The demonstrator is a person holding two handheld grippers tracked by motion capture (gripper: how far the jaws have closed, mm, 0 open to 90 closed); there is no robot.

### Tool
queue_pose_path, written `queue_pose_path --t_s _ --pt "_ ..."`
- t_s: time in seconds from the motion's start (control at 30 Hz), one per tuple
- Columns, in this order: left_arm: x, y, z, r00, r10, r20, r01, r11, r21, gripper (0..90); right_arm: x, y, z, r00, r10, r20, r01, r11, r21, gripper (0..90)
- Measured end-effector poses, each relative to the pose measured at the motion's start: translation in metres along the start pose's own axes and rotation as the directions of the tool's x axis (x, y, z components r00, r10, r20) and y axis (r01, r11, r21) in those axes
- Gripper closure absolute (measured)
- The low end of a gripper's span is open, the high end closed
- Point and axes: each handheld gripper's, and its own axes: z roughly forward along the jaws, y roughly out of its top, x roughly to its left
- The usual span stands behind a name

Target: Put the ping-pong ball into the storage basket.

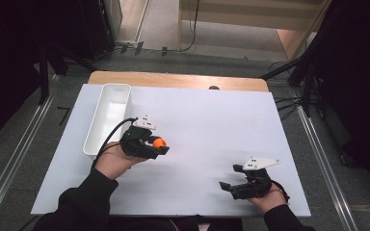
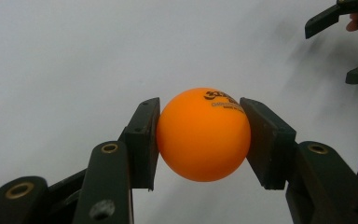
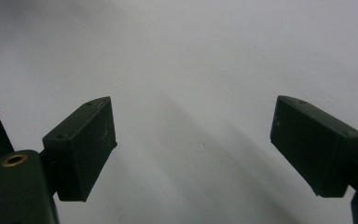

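Note:
An orange ping-pong ball [image 2: 204, 134] with dark print on top sits squeezed between the two black pads of my left gripper [image 2: 200, 140]. From above, the same ball [image 1: 159, 142] shows at the tip of the left gripper [image 1: 161, 146], held over the white table sheet [image 1: 207, 125] just right of the white bin [image 1: 109, 115]. At the near right of the sheet my right gripper [image 1: 227, 178] stands open, its jaws wide apart. In the right gripper view the right gripper [image 3: 193, 149] has nothing but bare white sheet between its pads.
The long white bin lies empty along the sheet's left side. A wooden table edge [image 1: 178, 79] shows past the sheet's far end. Dark stands and cables flank the table on both sides.

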Motion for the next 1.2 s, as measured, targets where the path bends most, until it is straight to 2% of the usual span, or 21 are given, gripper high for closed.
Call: queue_pose_path --t_s 0.1,0.6,0.7,1.2 --pt "0.001 0.004 -0.003 0.9998 0.01 -0.019 -0.01 0.9999 0.004 50.7 0.0 0.0 0.001 1.0 -0.004 -0.001 0.004 1.0 0.007 12.7" --pt "0.012 0.014 -0.005 0.9998 -0.016 -0.014 0.016 0.9999 0.005 50.7 0.0 0.0 -0.001 1.0 0.001 -0.008 -0.001 1.0 0.003 12.6" --pt "0.014 0.015 -0.006 0.9998 -0.01 -0.015 0.01 0.9999 0.004 50.7 0.001 0.0 -0.001 1.0 0.001 -0.006 -0.001 1.0 0.002 12.6" --pt "0.024 0.023 -0.008 0.9987 -0.025 -0.043 0.025 0.9997 0.002 50.7 0.001 0.0 0.0 1.0 -0.001 -0.003 0.001 1.0 0.004 12.6"
